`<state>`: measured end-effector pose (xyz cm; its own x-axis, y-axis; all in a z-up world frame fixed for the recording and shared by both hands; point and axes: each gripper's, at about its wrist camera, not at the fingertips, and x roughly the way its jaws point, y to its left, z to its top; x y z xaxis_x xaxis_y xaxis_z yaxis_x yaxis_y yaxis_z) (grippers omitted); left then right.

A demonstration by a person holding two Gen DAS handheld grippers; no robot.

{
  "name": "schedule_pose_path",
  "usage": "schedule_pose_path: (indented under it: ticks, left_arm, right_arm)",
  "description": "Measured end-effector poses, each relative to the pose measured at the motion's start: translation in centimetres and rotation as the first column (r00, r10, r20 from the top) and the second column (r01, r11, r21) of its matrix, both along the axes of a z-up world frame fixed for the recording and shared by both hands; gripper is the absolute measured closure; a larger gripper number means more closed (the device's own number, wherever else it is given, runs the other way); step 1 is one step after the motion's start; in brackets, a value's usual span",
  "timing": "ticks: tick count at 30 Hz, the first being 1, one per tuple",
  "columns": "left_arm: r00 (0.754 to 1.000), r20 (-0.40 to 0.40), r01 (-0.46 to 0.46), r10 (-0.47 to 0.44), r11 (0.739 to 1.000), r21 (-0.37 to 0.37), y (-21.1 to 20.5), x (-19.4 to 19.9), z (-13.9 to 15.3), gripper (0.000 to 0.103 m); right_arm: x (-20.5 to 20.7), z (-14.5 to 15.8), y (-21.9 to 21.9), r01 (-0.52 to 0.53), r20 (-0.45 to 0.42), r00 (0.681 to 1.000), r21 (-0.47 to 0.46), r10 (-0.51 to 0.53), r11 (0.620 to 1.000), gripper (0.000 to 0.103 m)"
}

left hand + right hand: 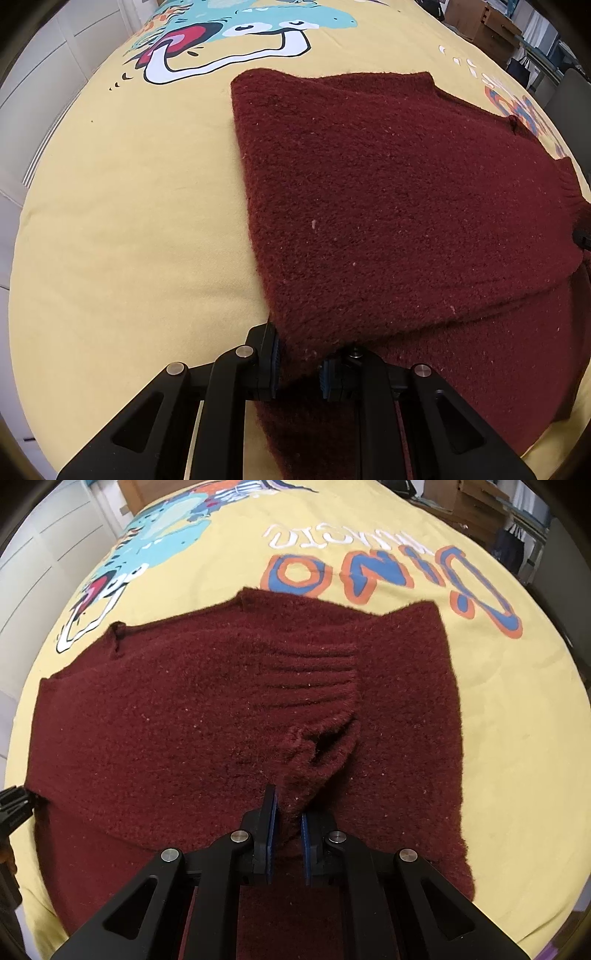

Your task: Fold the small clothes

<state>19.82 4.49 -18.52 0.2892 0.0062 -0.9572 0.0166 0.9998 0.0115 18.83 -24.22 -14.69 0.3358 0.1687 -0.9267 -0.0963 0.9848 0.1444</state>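
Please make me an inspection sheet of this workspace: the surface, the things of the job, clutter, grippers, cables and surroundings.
Surface: yellow bedsheet printed with a cartoon dinosaur and orange-blue lettering; smooth.
Job's things: one dark red knitted sweater, lying flat and partly folded, its ribbed cuff resting on top.
Clutter: nothing seen on the sheet.
Grippers: left gripper shut on the sweater at its near corner; right gripper shut on a bunched fold below the cuff.
Cables: nothing seen.
Surroundings: white cabinet doors on the left; cardboard boxes beyond the far edge.
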Motion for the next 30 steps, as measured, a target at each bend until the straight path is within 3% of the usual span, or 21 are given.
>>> schedule_pose_path:
  ticks: [3, 7, 9, 11, 13, 14, 16, 20, 26, 30]
  left_arm:
    - [1.0, 0.003, -0.02, 0.02, 1.0, -0.001, 0.0, -0.3, -0.2, 0.088]
    - [1.0, 0.005, -0.024, 0.024, 1.0, 0.012, -0.2, -0.3, 0.0, 0.083]
    - [0.999, -0.003, -0.041, 0.042, 0.998, 0.05, 0.1, -0.3, 0.1, 0.069]
    - [0.998, 0.008, -0.065, 0.065, 0.995, 0.075, 0.3, -0.5, 0.7, 0.037]
    - [0.997, 0.019, -0.077, 0.076, 0.995, 0.056, 0.7, -0.9, 1.3, 0.015]
    - [0.997, 0.022, -0.081, 0.08, 0.996, 0.046, 0.8, -1.2, 1.7, 0.01]
    - [0.997, 0.027, -0.08, 0.079, 0.995, 0.052, 0.9, -1.7, 2.4, 0.005]
    - [0.994, 0.076, -0.086, 0.081, 0.994, 0.07, 0.8, -2.0, 5.0, 0.001]
    - [0.984, 0.18, -0.022, 0.014, 0.999, 0.044, -2.9, -1.4, 8.6, 0.001]
    - [0.984, 0.173, 0.029, -0.031, 1.0, 0.012, -7.3, 0.1, 7.6, 0.001]
  right_arm:
    - [0.2, -0.3, -0.3, 0.022, -0.017, 1.0, 0.022, -0.022, 1.0, 0.088]
    - [0.0, 0.3, -0.8, 0.042, -0.022, 0.999, 0.023, -0.041, 0.999, 0.071]
    - [-0.1, 0.8, -1.2, 0.058, -0.028, 0.998, 0.022, -0.058, 0.998, 0.046]
    - [-0.5, 1.5, -1.6, 0.06, -0.013, 0.998, -0.002, -0.06, 0.998, 0.031]
    - [-0.8, 2.3, -2.0, 0.056, 0.004, 0.998, -0.009, -0.056, 0.998, 0.026]
    - [-0.9, 2.7, -2.2, 0.053, 0.011, 0.999, -0.013, -0.053, 0.999, 0.022]
    - [-1.3, 3.7, -2.4, 0.045, 0.038, 0.998, -0.027, -0.044, 0.999, 0.02]
    - [-1.8, 5.7, -1.7, 0.012, 0.088, 0.996, -0.067, -0.006, 0.998, 0.0]
    - [-1.9, 7.4, 2.0, -0.052, 0.169, 0.983, -0.098, 0.068, 0.994, 0.0]
    - [-1.9, 6.1, 5.0, -0.086, 0.173, 0.979, -0.127, 0.108, 0.988, 0.0]
